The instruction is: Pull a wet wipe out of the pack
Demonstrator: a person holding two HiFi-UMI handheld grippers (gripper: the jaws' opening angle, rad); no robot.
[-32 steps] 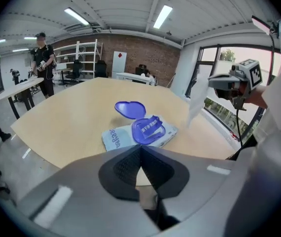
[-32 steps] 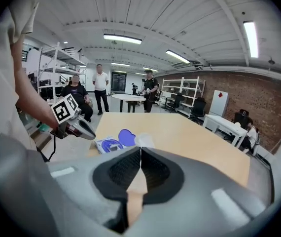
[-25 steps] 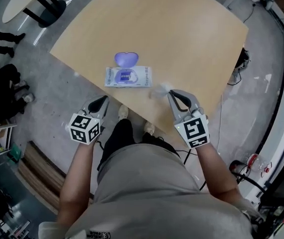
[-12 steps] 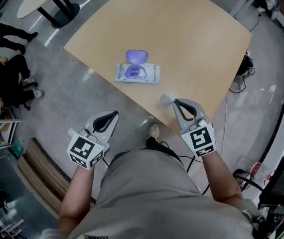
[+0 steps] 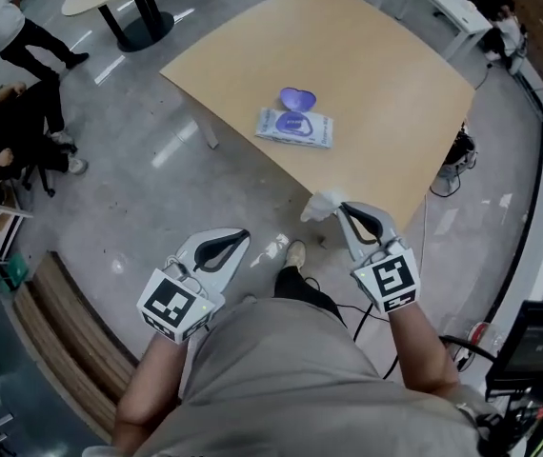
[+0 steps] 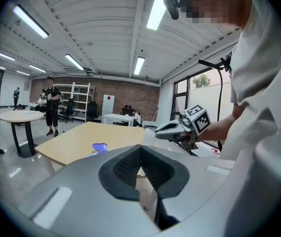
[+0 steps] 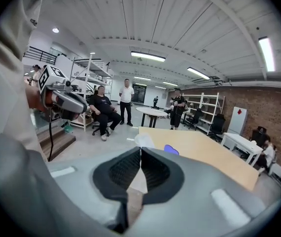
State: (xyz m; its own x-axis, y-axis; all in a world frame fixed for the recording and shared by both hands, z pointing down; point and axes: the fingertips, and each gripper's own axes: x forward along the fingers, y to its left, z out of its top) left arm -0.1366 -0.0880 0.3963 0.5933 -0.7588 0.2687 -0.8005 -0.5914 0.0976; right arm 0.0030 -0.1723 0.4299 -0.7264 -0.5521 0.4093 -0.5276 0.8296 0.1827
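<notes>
1 wipe (image 5: 320,205) pinched in right tool (image 5: 342,207)

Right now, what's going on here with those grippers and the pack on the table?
A person holds a gripper in each hand on the near side of the table. The right gripper is shut on a wet wipe, which is clear of the pack. The pack lies on the table with its purple lid open. The left gripper is shut with nothing in it.

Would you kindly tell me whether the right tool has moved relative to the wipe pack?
Yes. The right tool, shut on a wet wipe, has drawn back from the pack to the table's near edge.
</notes>
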